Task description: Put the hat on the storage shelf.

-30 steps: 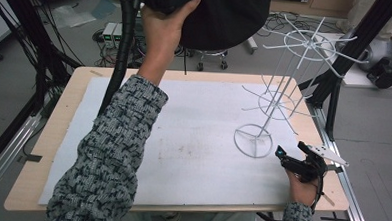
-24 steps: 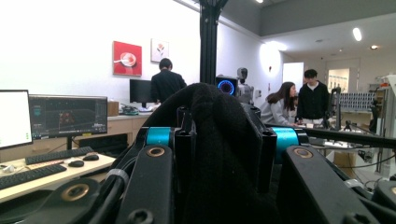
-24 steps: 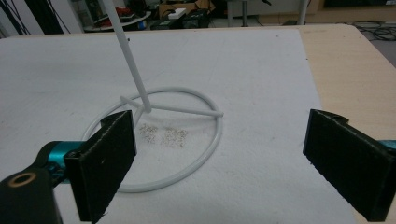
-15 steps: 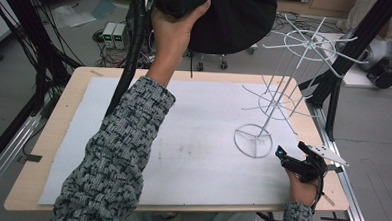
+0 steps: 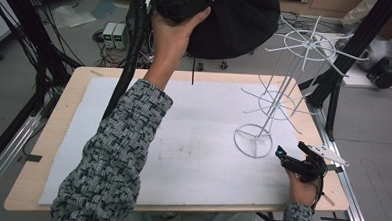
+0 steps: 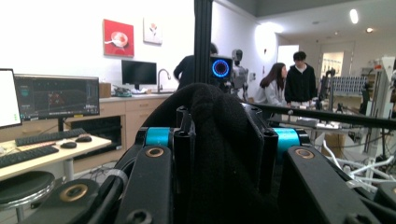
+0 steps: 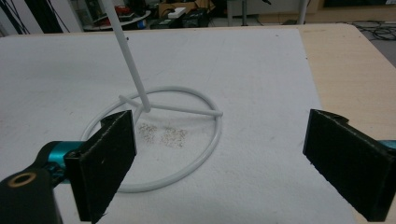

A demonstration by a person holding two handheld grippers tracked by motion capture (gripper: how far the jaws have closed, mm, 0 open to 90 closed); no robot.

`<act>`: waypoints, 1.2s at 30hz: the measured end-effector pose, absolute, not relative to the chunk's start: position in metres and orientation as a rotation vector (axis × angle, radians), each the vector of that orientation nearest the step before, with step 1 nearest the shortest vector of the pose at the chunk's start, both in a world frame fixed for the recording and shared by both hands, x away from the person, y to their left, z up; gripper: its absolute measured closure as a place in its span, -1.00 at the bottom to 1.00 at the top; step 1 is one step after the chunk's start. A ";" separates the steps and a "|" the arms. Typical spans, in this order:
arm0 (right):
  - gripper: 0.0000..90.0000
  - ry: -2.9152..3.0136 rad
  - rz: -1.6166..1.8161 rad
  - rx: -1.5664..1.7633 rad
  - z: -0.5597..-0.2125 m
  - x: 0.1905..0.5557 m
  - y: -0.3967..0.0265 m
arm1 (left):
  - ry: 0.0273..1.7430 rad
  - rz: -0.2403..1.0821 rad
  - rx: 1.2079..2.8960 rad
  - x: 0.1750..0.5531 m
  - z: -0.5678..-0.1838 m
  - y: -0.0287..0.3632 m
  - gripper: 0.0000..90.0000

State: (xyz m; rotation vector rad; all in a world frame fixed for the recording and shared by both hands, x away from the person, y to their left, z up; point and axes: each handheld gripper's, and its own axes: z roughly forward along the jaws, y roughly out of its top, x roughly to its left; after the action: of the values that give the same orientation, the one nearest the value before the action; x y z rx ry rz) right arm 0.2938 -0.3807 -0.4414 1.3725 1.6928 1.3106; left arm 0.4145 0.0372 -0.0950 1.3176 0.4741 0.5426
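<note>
Fingers of the left gripper (image 6: 219, 154) are buried in black cloth (image 6: 224, 140).

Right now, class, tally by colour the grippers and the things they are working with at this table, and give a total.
Black: 3, the left gripper, the right gripper and the black cloth item pinched in the left gripper.
White: 1, the wire stand on the white mat.
Total: 4.
</note>
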 end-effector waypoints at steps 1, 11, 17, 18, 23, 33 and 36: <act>-0.81 1.693 1.311 1.372 -0.441 0.294 -0.381 | 0.472 0.543 1.325 0.414 -0.096 0.037 0.52; -0.81 1.700 1.306 1.373 -0.441 0.294 -0.379 | 0.456 0.563 1.417 0.412 -0.103 0.032 0.51; -0.81 1.702 1.301 1.369 -0.442 0.295 -0.379 | 0.434 0.588 1.471 0.411 -0.108 0.029 0.51; -0.81 1.703 1.299 1.369 -0.442 0.295 -0.379 | 0.431 0.595 1.480 0.411 -0.109 0.029 0.51; -0.81 1.707 1.299 1.370 -0.442 0.295 -0.378 | 0.420 0.622 1.521 0.411 -0.112 0.027 0.50; -0.81 1.705 1.301 1.367 -0.442 0.296 -0.378 | 0.365 0.634 1.601 0.411 -0.117 0.025 0.47; -0.81 1.706 1.300 1.367 -0.442 0.296 -0.378 | 0.366 0.624 1.631 0.413 -0.119 0.024 0.46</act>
State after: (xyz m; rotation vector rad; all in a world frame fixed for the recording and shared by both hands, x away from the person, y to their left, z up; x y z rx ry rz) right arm 0.2955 -0.3780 -0.4419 1.3672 1.7060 1.2995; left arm 0.4126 0.0243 -0.1192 1.6307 0.3662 0.6238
